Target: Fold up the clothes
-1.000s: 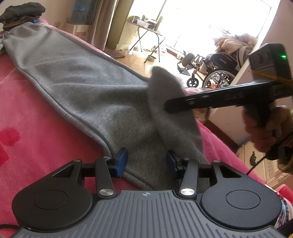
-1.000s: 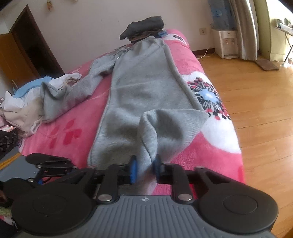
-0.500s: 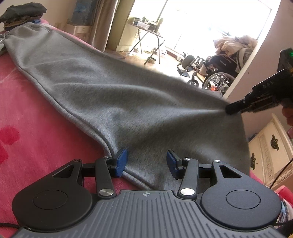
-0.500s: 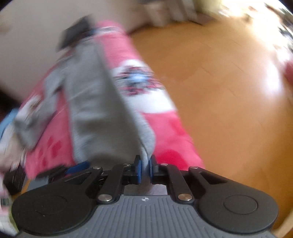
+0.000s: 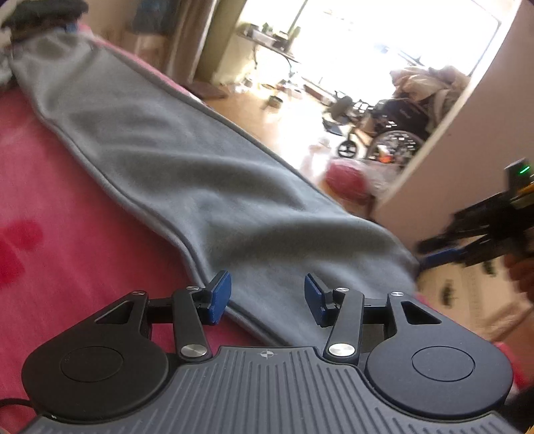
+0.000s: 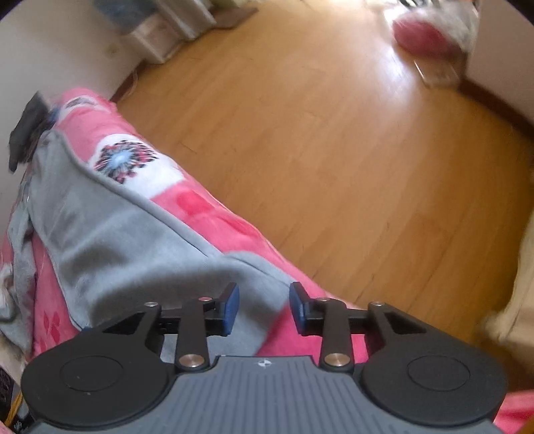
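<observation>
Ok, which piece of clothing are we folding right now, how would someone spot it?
Find the pink fleece blanket covering the bed. Stretched lengthwise across it lies the long grey sweatshirt-fabric garment, its near end between both tools. Unlike the dark bundle at the far end, it is spread flat.

Bare pink bed (image 5: 76,213) left of the grey garment (image 5: 207,187); dark pile (image 5: 40,13) blocks the far end.

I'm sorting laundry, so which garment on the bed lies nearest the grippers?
The long grey garment, spread flat along the pink blanket and reaching the near edge. The dark bundle sits at the far end, beyond it.
</observation>
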`<state>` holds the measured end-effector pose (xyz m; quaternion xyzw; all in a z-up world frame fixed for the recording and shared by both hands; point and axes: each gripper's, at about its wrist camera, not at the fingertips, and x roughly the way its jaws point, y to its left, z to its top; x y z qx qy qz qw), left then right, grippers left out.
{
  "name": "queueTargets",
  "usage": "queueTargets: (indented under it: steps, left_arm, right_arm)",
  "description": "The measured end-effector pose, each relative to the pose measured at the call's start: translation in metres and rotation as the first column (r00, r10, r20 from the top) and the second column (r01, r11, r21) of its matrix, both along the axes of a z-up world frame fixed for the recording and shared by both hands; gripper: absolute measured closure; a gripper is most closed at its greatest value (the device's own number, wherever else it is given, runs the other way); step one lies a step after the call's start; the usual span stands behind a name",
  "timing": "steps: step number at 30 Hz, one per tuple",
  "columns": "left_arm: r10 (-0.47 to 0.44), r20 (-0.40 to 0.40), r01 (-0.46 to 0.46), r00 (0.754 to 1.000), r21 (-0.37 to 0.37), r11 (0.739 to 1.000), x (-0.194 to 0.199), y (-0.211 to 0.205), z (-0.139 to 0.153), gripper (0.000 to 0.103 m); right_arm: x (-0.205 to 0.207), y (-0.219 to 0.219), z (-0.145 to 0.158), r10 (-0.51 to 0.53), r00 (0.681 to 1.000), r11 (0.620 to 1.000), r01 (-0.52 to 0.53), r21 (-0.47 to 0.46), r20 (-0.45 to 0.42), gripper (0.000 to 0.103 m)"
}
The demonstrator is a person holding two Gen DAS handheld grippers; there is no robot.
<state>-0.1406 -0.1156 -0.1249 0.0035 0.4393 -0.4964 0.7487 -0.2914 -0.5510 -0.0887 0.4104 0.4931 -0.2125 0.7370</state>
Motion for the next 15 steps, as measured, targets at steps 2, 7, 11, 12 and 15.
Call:
queueTargets:
  steps: [2,7,11,12,15]
  left_arm:
    - [-0.037,-0.115,0.036,0.993,-0.015,0.999,-0.003,0.005,-0.003,0.053]
    - [-0.103,-0.367,0.1,0.924,-0.026,0.995,-0.015,0.012,-0.021,0.053]
    - [-0.102,-0.408,0.107,0.907,-0.01,0.994,-0.023,0.008,-0.032,0.053]
    - [-0.099,-0.403,0.105,0.91,-0.006,0.994,-0.025,0.006,-0.032,0.053]
    - [-0.075,-0.389,0.086,0.918,0.012,0.996,-0.03,-0.002,-0.033,0.053]
  right_arm:
    - [-0.009,-0.006,-0.01,-0.054,0.998,0.996,0.053,0.077,0.014,0.059]
    - [-0.022,-0.021,-0.03,-0.15,0.987,0.973,0.136,0.184,0.064,0.057]
    - [-0.025,-0.03,-0.041,-0.168,0.981,0.967,0.145,0.207,0.098,0.056]
    - [-0.024,-0.03,-0.044,-0.164,0.981,0.967,0.139,0.211,0.104,0.056]
    - [-0.021,-0.031,-0.05,-0.149,0.981,0.966,0.118,0.231,0.124,0.055]
